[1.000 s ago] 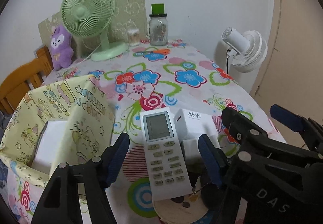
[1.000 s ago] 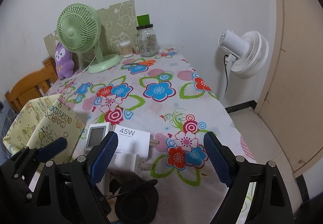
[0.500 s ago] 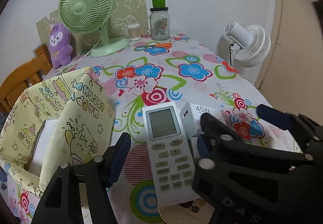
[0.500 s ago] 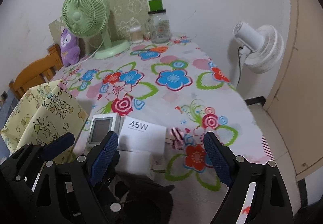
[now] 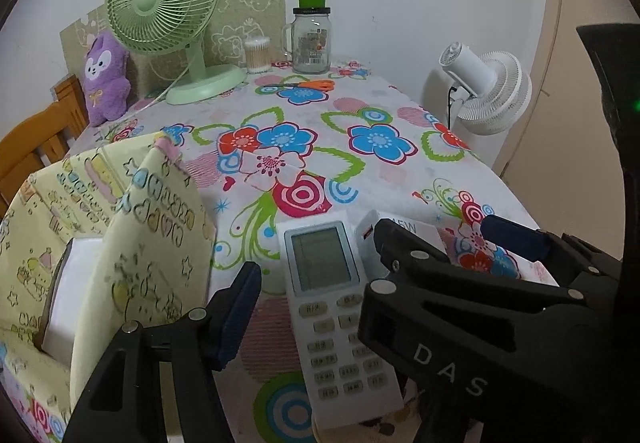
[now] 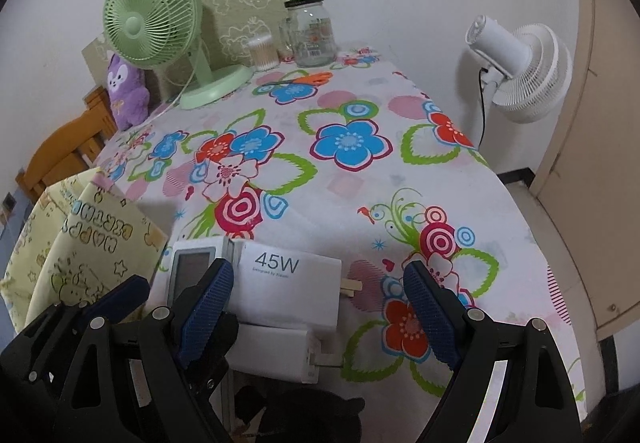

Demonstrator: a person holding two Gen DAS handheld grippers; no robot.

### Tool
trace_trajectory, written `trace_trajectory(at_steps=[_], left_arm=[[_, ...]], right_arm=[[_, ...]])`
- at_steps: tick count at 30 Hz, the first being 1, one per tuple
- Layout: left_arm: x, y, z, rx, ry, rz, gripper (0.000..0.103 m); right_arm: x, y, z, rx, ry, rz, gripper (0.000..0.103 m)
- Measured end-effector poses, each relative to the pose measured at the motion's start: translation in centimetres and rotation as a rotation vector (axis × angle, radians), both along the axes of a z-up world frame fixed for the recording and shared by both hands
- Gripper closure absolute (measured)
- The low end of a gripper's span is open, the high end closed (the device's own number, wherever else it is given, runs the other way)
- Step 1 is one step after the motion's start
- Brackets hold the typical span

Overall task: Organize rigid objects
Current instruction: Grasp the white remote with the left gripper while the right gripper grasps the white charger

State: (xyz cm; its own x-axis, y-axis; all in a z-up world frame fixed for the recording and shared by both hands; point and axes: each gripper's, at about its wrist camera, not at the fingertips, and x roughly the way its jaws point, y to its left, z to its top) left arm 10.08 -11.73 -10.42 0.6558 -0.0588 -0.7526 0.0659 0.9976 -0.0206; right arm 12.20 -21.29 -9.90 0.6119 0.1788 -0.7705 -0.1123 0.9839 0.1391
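A white remote control [image 5: 334,307] lies on the flowered tablecloth between the spread fingers of my open left gripper [image 5: 320,307]. It shows in the right wrist view [image 6: 192,267] too. A white 45W charger [image 6: 290,283] lies right of it, with a second white charger [image 6: 276,353] nearer me. My open right gripper [image 6: 316,315] hovers over both chargers. In the left wrist view its black body hides my left gripper's right finger and most of the 45W charger [image 5: 368,233]. A yellow patterned fabric bin [image 5: 104,227] stands at the left, with a white box [image 5: 70,291] inside.
At the far end stand a green desk fan [image 5: 168,11], a purple plush [image 5: 105,77], a glass jar [image 5: 311,43], a cotton swab tub [image 5: 257,55] and orange scissors [image 5: 304,85]. A white fan [image 5: 486,91] stands beyond the right edge. A wooden chair [image 5: 36,139] is left.
My right gripper has moved forward and left over the chargers, crossing in front of the left camera. The left gripper has stayed around the remote.
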Motion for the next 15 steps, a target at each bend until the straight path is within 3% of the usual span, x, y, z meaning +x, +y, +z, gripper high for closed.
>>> trace_trajectory(at_steps=[8, 15], left_arm=[[1.6, 0.8, -0.1, -0.055, 0.077, 0.005, 0.032], [1.4, 0.4, -0.1, -0.037, 0.071, 0.021, 0.034]], right_arm=[[2.1, 0.5, -0.2, 0.002, 0.104, 0.015, 0.014], [2.5, 0.6, -0.7, 0.042, 0.159, 0.04, 0.012]])
